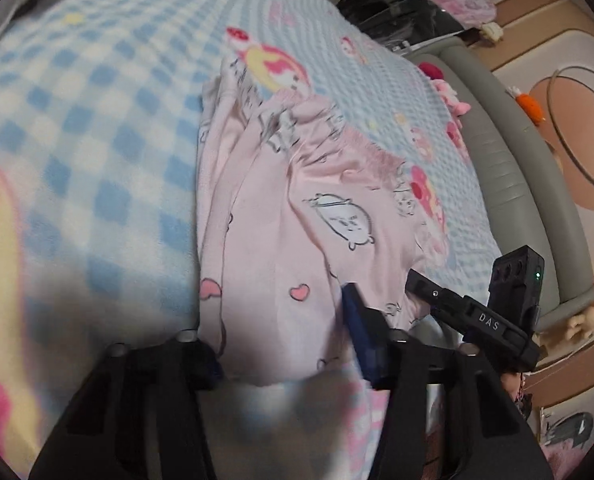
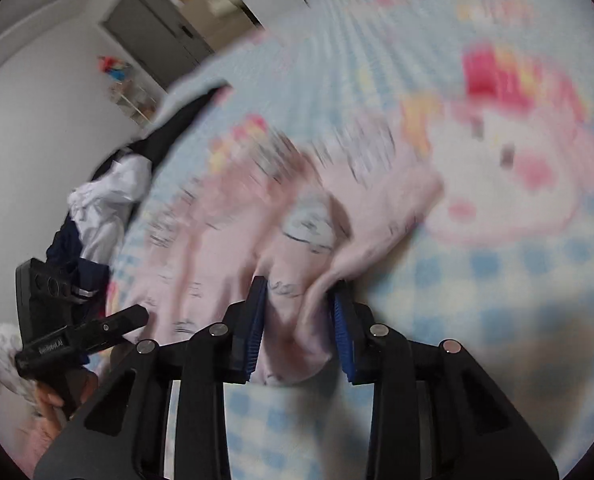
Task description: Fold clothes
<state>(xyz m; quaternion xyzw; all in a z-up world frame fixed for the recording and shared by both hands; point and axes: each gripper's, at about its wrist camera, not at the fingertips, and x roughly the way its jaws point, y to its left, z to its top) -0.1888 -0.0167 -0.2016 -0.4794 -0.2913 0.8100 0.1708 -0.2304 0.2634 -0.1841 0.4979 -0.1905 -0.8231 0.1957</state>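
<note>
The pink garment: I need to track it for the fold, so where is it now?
The pink garment lies bunched on the blue checked blanket, centre of both wrist views, its near edge between the left tongs and right tongs.

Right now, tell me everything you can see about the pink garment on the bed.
The pink garment is soft, thin-looking cloth, pale pink, printed with small hearts, outlined cartoon creatures and dark lettering. It lies crumpled and partly doubled over on the blue-and-white checked blanket, with a gathered, ruffled edge at its far side. Its near edge is bunched between the blue pads of the left gripper and the right gripper, each closed on a fold. The right wrist view is blurred.
</note>
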